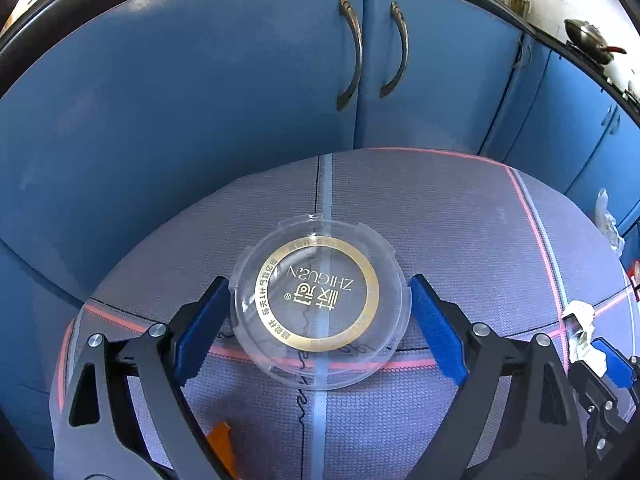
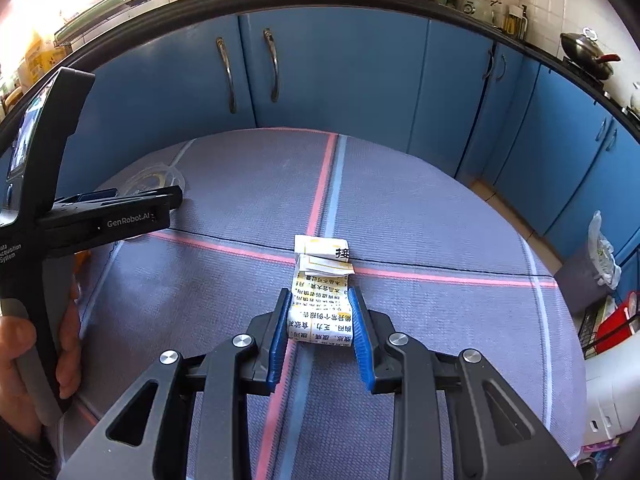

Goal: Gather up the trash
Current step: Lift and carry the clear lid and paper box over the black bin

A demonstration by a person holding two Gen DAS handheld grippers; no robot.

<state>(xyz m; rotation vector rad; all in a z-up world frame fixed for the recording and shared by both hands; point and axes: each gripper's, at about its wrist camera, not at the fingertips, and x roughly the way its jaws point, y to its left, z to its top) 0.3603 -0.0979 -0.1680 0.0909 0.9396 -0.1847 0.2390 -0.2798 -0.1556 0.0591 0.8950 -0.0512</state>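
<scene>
A clear round plastic lid [image 1: 320, 300] with a gold ring and printed lettering lies flat on the cloth-covered table [image 1: 460, 220]. My left gripper [image 1: 318, 280] is open, its blue pads [image 1: 200, 332] flanking the lid's rim on both sides, very close to it. A folded printed paper leaflet [image 2: 320, 300] sticks out forward from my right gripper [image 2: 319, 292], which is shut on it just above the cloth. In the right wrist view, the left gripper [image 2: 172, 196] reaches in from the left over the lid [image 2: 154, 178], held by a person's hand [image 2: 68, 344].
Blue cabinet doors [image 1: 240, 80] with curved metal handles stand just beyond the table's far edge. A bin lined with a plastic bag [image 2: 600, 256] and a red basket [image 2: 616, 324] stand right of the table. An orange scrap [image 1: 222, 440] lies under the left gripper.
</scene>
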